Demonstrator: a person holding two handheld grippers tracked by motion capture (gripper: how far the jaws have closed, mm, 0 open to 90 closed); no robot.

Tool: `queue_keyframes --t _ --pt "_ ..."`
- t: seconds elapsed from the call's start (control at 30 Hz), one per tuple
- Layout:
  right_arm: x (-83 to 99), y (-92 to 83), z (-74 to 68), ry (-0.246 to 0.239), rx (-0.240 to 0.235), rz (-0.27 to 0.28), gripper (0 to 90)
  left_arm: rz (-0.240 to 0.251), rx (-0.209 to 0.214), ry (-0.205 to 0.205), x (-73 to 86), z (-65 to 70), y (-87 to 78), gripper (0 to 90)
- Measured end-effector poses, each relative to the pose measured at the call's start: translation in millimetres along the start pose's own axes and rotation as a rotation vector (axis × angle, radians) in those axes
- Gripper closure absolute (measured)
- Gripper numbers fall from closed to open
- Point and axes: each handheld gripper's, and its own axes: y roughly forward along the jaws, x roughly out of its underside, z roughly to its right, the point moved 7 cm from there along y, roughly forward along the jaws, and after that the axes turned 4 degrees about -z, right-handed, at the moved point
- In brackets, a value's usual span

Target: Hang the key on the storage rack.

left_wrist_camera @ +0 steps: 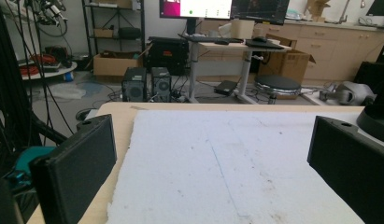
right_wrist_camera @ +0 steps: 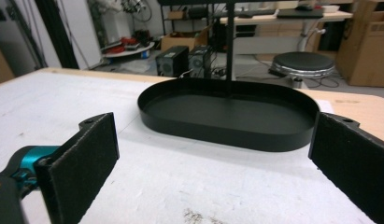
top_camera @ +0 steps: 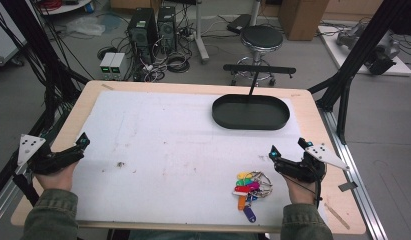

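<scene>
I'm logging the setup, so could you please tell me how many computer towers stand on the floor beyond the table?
2. One black tower stands on the floor beyond the table's far left edge; the second tower is immediately to its right. Others may be hidden.

The high view looks forward and down over the whole bench [top_camera: 193,90], while both gripper views skim low toward twelve o'clock, sharing its white mat [left_wrist_camera: 236,158].

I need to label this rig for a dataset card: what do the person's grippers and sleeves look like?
Both the left gripper and right gripper are black, with teal accents near the flat rectangular jaws and a grey triangular plate with dark dots. A thin cable trails from the right one. Sleeves are olive green.
</scene>
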Motion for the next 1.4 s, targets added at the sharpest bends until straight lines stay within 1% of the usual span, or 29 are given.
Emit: queue_keyframes --t 0.03,0.17,0.23,0.27,0.33,0.53,0.7,0.77,0.8,0.9,1.03,1.07,1.27,1.4 --pt "-0.1 0.5 -1.4 -0.01 -0.004 -0.005 0.6 0.0 0.001 0.0 0.0 0.0 0.0 1.7" --pt "0.1 2.8 -5.9 -0.021 -0.02 -0.022 0.6 -0.003 -0.001 0.0 0.3 -0.3 0.2 1.7" --pt "0.9 5.4 -9.5 -0.038 -0.034 -0.042 0.6 -0.003 0.0 0.003 0.3 0.1 -0.1 1.7" --pt "0.9 5.4 -9.5 -0.038 -0.034 -0.042 0.6 -0.005 0.0 0.005 0.3 0.2 -0.2 1.7" --pt "1.9 7.5 -13.8 -0.041 -0.052 -0.063 0.6 -0.005 0.001 0.004 0.4 0.1 -0.5 1.7" --pt "3.9 11.8 -21.9 -0.076 -0.084 -0.1 0.6 -0.004 0.0 -0.002 0.5 -0.4 -0.5 1.7" --pt "6.0 14.8 -28.4 -0.091 -0.113 -0.136 0.6 -0.008 -0.001 -0.001 1.0 -0.9 -0.3 1.7" --pt "6.7 15.4 -29.5 -0.094 -0.116 -0.144 0.6 -0.007 -0.002 -0.002 0.9 -0.8 -0.5 1.7" --pt "8.3 16.9 -31.1 -0.107 -0.125 -0.161 0.6 -0.007 -0.002 -0.002 0.9 -0.9 -0.4 1.7" --pt "11.6 19.3 -34.3 -0.108 -0.143 -0.204 0.6 -0.008 -0.002 -0.003 0.9 -1.3 -0.6 1.7" --pt "14.6 22.0 -38.4 -0.129 -0.164 -0.251 0.6 -0.007 -0.003 -0.004 0.9 -1.9 -0.6 1.7" --pt "14.9 22.8 -39.1 -0.139 -0.169 -0.259 0.6 -0.007 -0.003 -0.005 0.9 -1.9 -0.6 1.7" --pt "18.1 24.6 -45.1 -0.158 -0.203 -0.314 0.6 -0.01 -0.002 -0.006 1.1 -1.9 -0.7 1.7" --pt "22.7 26.7 -49.6 -0.171 -0.226 -0.361 0.6 -0.014 -0.003 -0.003 1.5 -1.9 -0.5 1.7"
